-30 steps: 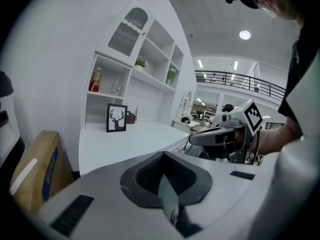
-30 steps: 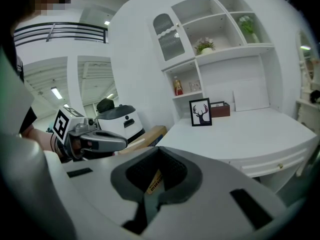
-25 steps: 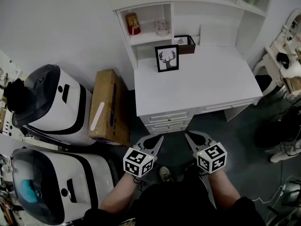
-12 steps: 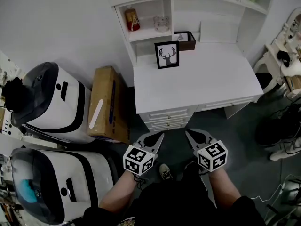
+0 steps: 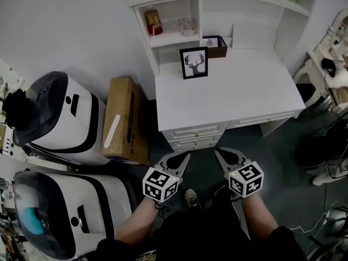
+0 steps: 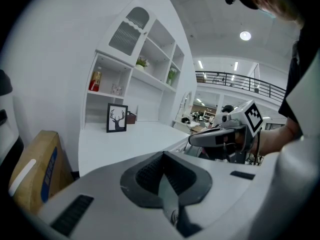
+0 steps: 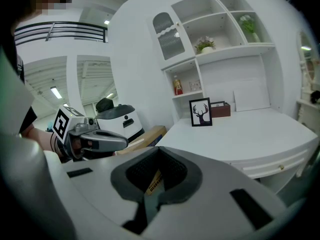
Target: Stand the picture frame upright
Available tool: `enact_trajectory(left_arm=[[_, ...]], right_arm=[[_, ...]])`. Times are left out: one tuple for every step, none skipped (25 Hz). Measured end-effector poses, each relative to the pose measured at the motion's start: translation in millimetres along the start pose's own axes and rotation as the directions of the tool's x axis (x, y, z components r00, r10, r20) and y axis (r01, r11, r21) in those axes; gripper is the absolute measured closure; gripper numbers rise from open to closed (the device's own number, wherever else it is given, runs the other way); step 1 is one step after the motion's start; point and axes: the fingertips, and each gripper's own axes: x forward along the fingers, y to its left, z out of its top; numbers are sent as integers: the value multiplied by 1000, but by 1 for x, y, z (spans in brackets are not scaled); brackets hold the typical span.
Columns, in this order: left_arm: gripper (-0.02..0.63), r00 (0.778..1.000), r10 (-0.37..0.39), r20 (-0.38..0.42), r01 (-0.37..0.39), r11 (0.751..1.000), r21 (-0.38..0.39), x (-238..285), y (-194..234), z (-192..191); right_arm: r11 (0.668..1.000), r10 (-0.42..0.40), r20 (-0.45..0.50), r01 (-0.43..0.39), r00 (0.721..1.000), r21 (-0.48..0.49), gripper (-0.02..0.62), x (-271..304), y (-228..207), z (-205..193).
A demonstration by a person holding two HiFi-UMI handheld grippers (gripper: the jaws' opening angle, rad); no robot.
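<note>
Over on the white desk [image 5: 239,97], back left corner, the picture frame [image 5: 193,63] stands upright with its black border and antlered deer print facing the room. It sits just in front of the shelf unit [image 5: 168,37], and a brown box [image 5: 216,45] is tucked just behind it to the right. Up in the cubby there's a red bottle [image 5: 154,22] and a clear glass jar [image 5: 187,26], side by side but apart.

Down near the person's body, well short of the desk, both claws hang in the air over the dark floor. Left gripper [image 5: 184,159]: jaws pressed together, nothing between them, its own view confirms the pads meet with no gap. Right gripper [image 5: 219,154]: same story, jaws together and empty, tips angled toward the desk drawers [image 5: 193,137]. The two tips point slightly inward at each other, well apart from the frame, neither touching anything.

Left of the desk, a cardboard box [image 5: 126,121] leans on its side between the desk and two white rounded machines [image 5: 65,121]. A shoe [image 5: 190,200] peeks out between the forearms.
</note>
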Motion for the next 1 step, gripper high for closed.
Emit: enact_trajectory(left_arm=[[600, 1000, -1, -1, 1, 1000, 0, 0, 0, 0]], right_arm=[[1000, -1, 1, 1, 1000, 0, 592, 0, 0, 0]])
